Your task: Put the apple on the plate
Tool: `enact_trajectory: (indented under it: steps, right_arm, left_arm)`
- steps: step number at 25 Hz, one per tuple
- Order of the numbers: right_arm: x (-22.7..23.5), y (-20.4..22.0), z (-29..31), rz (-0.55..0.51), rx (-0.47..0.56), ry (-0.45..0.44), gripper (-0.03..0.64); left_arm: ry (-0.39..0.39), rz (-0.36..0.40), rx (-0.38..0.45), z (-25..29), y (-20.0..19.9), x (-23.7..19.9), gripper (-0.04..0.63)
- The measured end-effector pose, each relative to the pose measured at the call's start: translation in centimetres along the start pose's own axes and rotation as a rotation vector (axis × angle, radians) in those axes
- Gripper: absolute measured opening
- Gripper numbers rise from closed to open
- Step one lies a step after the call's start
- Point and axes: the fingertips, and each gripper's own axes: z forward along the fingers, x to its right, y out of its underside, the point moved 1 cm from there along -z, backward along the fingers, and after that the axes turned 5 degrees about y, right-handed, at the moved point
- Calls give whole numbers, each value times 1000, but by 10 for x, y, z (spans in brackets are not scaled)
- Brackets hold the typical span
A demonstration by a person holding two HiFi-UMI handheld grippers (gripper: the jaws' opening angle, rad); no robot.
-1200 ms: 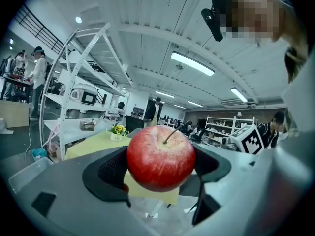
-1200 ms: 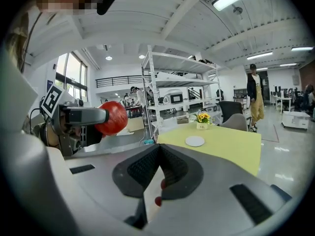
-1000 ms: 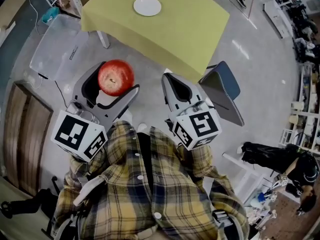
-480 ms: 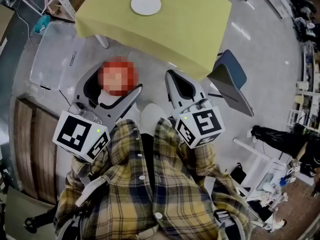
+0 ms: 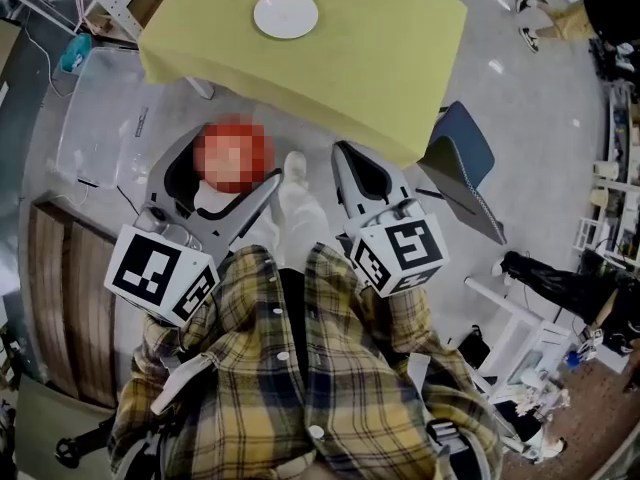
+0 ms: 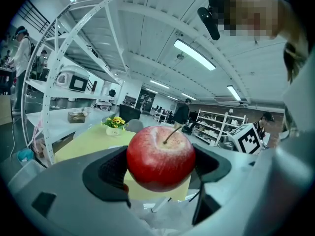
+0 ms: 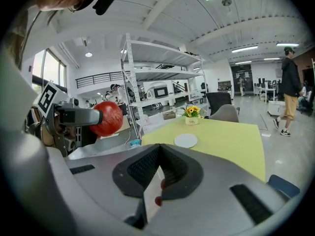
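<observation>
Two grippers are up. The left gripper [image 5: 229,164] is clamped on the shiny red apple [image 6: 160,156], one dark pad pressing each side, stem pointing up. The apple hangs in the air over the grey floor, short of the yellow-covered table [image 5: 385,63] and well apart from the small round white plate [image 5: 286,14] on it. The right gripper [image 7: 158,175] has its jaws pressed together with nothing between them.
</observation>
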Motion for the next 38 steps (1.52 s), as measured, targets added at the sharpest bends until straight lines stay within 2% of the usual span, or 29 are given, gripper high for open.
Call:
enact_trajectory:
  steps: [14,22,30,38]
  right_arm:
    - [86,-70,76,-42,41,-43,-3]
    - [129,-89,97,-57,55,-74,-3]
    - [144,-98,115,-59,59,-104,-3]
    - [130,-104,159,-54,34,-99,-3]
  left_arm:
    - [-25,38,58,106,-70,-46,410]
    - [-60,42,77,149,-90,-56,410]
    - [-99,42,81,165,-98,-70,410]
    - [-86,20,72,166,-101,-120,410]
